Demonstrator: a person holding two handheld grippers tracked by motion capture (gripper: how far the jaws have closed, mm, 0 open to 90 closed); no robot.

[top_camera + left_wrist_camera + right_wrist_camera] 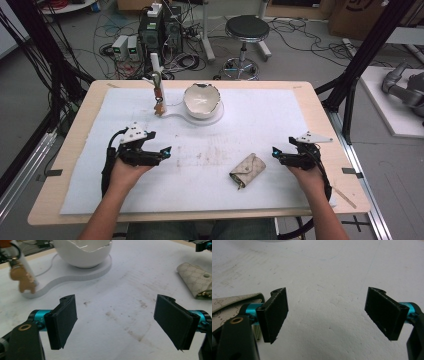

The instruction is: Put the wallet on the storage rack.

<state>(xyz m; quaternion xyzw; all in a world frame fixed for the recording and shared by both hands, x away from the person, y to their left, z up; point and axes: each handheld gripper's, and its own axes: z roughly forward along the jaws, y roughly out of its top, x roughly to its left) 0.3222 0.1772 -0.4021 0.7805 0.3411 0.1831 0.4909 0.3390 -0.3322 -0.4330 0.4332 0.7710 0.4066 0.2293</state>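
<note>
On the white-covered desk (280, 107) the pouch (248, 170) lay near the front edge, untouched, between the left gripper (167, 151) and right gripper (274, 151), both with fingers wide, so reaching it seemed next.

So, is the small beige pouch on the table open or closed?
Closed. The pouch lies flat with its flap folded over; the snap button sits on the flap. Whether the snap is fastened, I cannot tell.

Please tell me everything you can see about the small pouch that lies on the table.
The pouch is small and flat, of beige material with a printed pattern, and looks like fabric or leather. Its flap is folded over, with a round snap button on it. Something gold-coloured shows at one open end. It lies on the white mat, between the two grippers. Nothing else touches it.
</note>
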